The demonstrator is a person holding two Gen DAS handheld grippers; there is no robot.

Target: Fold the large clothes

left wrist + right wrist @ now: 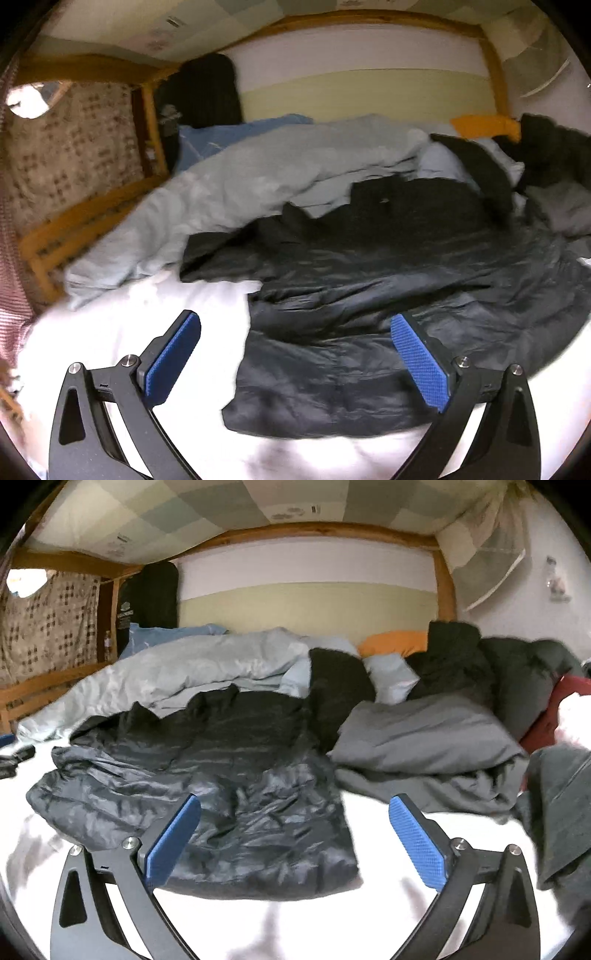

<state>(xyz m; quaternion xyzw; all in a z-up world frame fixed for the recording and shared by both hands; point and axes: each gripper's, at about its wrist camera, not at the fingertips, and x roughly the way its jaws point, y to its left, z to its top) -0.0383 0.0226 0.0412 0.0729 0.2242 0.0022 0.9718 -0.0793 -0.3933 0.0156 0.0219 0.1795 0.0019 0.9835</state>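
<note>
Dark padded jacket [369,295] is seen spread flat on the white bed sheet [129,314], its shiny quilted fabric crumpled and its hem turned toward the cameras. The left claw [295,350] is held above the bed and tilted downward, its blue pads [173,354] spread wide with nothing gripped; the jacket's left edge is seen between and beyond the two fingers, and the right finger overlaps the fabric in the view, though contact cannot be confirmed. The right claw [295,834] is posed likewise, tilted downward over the bed, its blue pads [417,842] set wide apart and empty; the jacket [221,775] is seen ahead of it and toward its left finger, with bare sheet shown under the right finger. A pale grey duvet [166,672] is bunched behind the jacket, and a grey folded garment [424,731] is laid to the jacket's right. A dark hanging garment [147,598] at the back left carries a pale printed mark, but the writing is too blurred to be read. A wooden bed frame [314,530] is seen around the bed.
</note>
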